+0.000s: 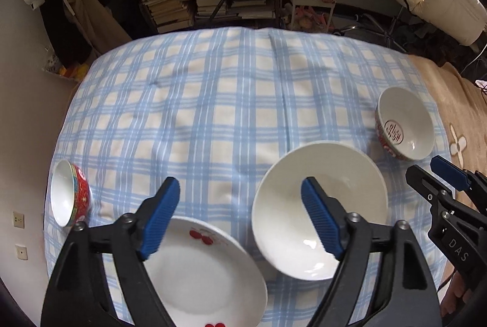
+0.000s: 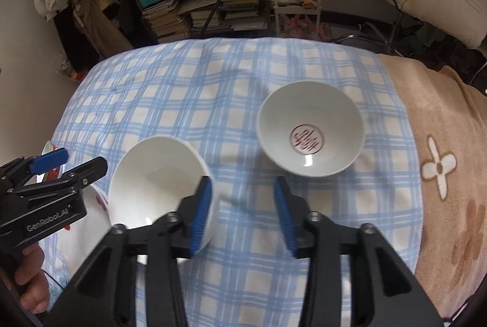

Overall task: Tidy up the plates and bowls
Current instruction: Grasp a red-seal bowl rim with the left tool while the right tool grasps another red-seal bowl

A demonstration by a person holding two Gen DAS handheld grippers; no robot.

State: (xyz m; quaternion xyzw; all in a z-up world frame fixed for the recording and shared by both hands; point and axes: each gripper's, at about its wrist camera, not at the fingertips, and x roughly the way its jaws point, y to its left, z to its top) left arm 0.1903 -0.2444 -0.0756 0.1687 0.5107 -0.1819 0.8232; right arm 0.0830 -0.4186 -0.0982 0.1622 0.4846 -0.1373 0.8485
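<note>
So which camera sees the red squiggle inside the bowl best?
The right wrist view: the bowl with the red mark sits near the middle, its inside fully open to the camera. The left wrist view shows the same bowl off at the right edge, smaller and tilted.

Both wrist views close above the checked cloth (image 1: 213, 101), angled down, sharing the plain white bowl (image 2: 158, 174).

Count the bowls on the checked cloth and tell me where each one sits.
3. A plain white bowl sits near the middle, a bowl with a red emblem inside at the right edge, and a red-patterned bowl lies tipped at the left edge. None seems hidden.
</note>
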